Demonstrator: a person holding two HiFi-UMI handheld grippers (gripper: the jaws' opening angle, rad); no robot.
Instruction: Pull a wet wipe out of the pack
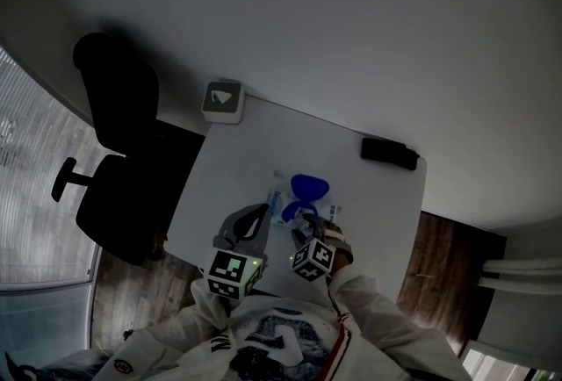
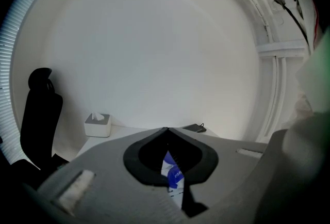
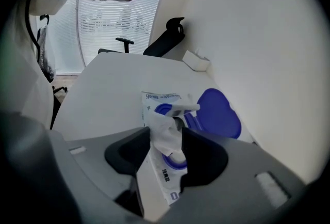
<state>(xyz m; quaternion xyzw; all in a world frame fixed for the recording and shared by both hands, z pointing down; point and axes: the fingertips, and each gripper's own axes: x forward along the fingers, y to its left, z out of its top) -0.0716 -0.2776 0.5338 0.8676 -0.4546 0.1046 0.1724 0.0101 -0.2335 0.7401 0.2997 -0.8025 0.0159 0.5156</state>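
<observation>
**Caller:** Start on the left. What have you got there?

**Me:** My left gripper [image 2: 166, 131] is clenched. Its tips meet, and the end strip of the pack [image 2: 173, 177] runs up between the jaws, so I judge that a hold on the pack. The pack itself lies flat on the white table [image 1: 230, 173], near my edge of it.

**Caller:** And in the middle?

**Me:** The pack's mouth is open, and a crumpled tuft of wet wipe [image 3: 162, 124] stands up out of it. My right gripper [image 3: 166, 136] points steeply down over it. The jaws are apart, one on each side of the tuft, and I see no squeeze on it yet.

**Caller:** Further right?

**Me:** The blue lid [image 3: 219, 112] is flipped back, just beyond the right jaw.

**Caller:** What could spoil the pull?

**Me:** There are three things. If I close only on the tip of the tuft, the damp sheet may tear or slip out. If the left hold is only on thin film, the whole pack may ride up with the wipe instead of letting it go. And if the right jaw drops too low it may pinch the blue ring round the mouth, or nudge the lid, and then I would be tugging plastic instead of the wipe.

**Caller:** So what does it need?

**Me:** A deep bite on the tuft, and the left hold kept firm.
</observation>
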